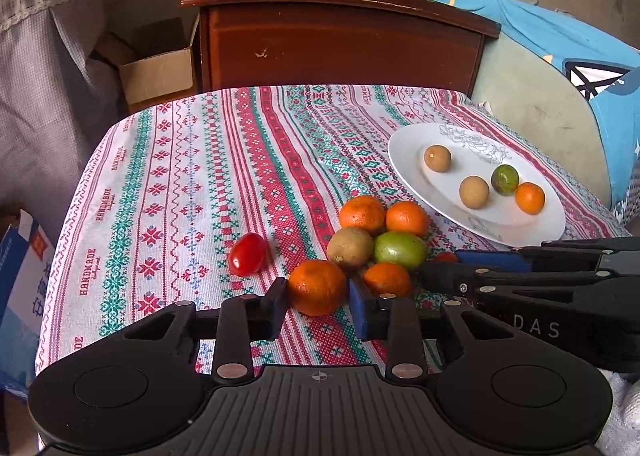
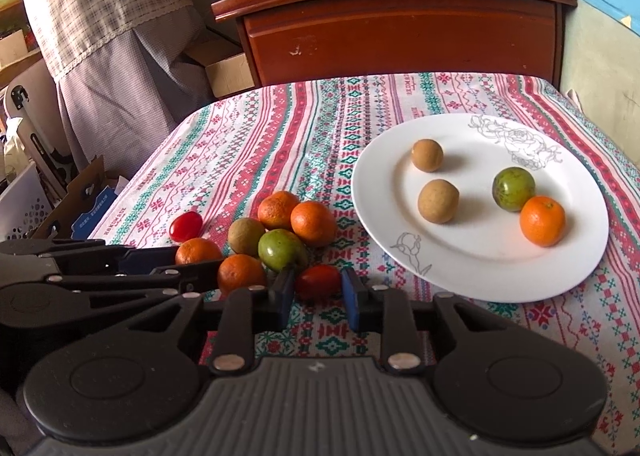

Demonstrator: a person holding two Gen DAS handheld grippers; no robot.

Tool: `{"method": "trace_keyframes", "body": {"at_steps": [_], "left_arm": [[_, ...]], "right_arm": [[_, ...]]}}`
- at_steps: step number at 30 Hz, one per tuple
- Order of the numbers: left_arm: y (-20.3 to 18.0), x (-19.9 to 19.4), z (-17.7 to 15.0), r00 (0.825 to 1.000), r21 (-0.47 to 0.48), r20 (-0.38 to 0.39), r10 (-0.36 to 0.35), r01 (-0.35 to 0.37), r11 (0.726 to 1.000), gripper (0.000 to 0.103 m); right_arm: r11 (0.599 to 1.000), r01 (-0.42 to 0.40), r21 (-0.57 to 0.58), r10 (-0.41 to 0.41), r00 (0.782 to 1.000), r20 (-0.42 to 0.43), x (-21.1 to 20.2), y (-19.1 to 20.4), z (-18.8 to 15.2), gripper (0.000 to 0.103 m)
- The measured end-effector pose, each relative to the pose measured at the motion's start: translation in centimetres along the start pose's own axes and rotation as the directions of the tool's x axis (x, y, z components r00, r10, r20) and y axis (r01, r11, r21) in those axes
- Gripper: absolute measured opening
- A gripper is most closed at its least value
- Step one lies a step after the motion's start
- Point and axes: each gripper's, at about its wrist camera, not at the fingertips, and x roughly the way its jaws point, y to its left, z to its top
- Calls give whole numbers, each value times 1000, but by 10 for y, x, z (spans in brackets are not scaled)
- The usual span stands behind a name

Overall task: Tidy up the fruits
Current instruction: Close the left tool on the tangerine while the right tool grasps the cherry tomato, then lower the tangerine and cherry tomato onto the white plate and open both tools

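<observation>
Claws [image 1: 318, 306] open; plate [image 2: 384, 159] holds four fruits.

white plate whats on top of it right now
On the white plate lie two brown fruits, one green fruit and one small orange. Nothing covers them.

Both hand-held grippers low, side by side: left hand-held gripper [image 1: 318, 298] and right hand-held gripper [image 2: 317, 292] part-open.
</observation>
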Motion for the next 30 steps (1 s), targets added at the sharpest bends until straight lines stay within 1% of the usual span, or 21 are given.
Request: {"method": "trace_keyframes", "body": {"at_steps": [6, 13, 15, 18, 21, 25, 27, 30], "left_arm": [[-1, -10, 3, 1000, -3, 17, 10, -10, 1000, 29], [-3, -21, 19, 998, -53, 56, -11, 14, 999, 29], [-7, -22, 26, 997, -58, 69, -28, 32, 998, 29], [-17, -23, 38, 995, -34, 84, -52, 55, 998, 30], [-23, -22, 50, 992, -34, 89, -89, 92, 995, 30], [-32, -12, 63, 991, -25, 100, -94, 97, 995, 30], [-37, -3, 68, 990, -40, 93, -110, 114, 993, 30], [-48, 9, 73, 989, -22, 81, -123, 125, 992, 30]], "right_arm": [[1000, 5, -13, -5, 1000, 11, -8, 4, 2, 26], [999, 40, -10, -39, 999, 36, -26, 0, 13, 26], [998, 56, 8, -56, 997, 50, -34, -8, 21, 26], [996, 67, 59, -71, 996, 62, -46, -26, 35, 26], [993, 103, 50, -105, 993, 58, -53, -42, 44, 26], [984, 151, 93, -156, 986, 55, -52, -62, 47, 26], [980, 154, 123, -161, 985, 57, -48, -70, 50, 26], [979, 139, 148, -152, 985, 80, -46, -78, 60, 26]]}}
